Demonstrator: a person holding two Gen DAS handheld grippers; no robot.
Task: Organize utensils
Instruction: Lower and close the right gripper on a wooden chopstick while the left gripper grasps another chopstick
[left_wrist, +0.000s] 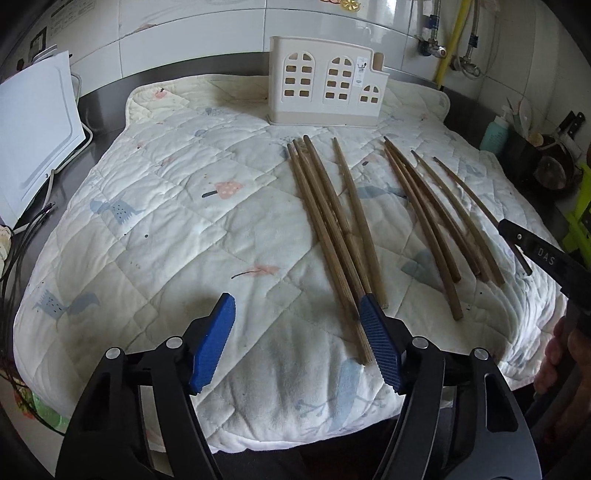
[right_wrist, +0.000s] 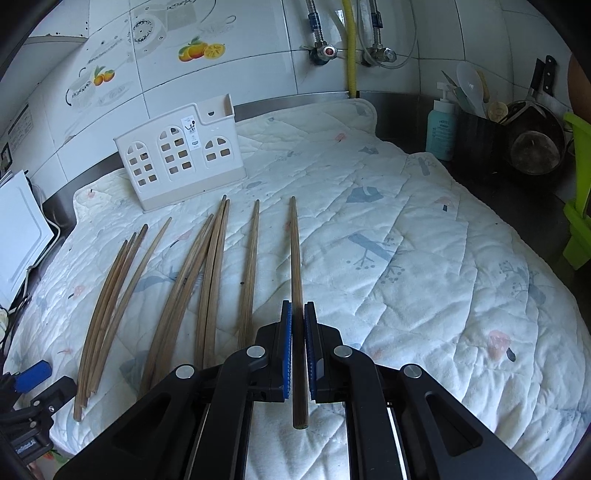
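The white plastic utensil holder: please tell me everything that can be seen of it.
The white plastic utensil holder stands upright at the far side of the quilted cloth, near the tiled wall. Its front has three arched window groups with small cut-out openings, plus a paper label. One end is lower and carries a taller narrow compartment. Nothing shows through the openings; nothing touches it except the cloth.

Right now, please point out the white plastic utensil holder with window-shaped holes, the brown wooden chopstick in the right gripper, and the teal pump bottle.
White plastic utensil holder (right_wrist: 181, 155): right wrist view, front wall.
Brown wooden chopstick (right_wrist: 295, 258): right wrist view, mid-shaft.
Teal pump bottle (right_wrist: 440, 129): right wrist view, body.
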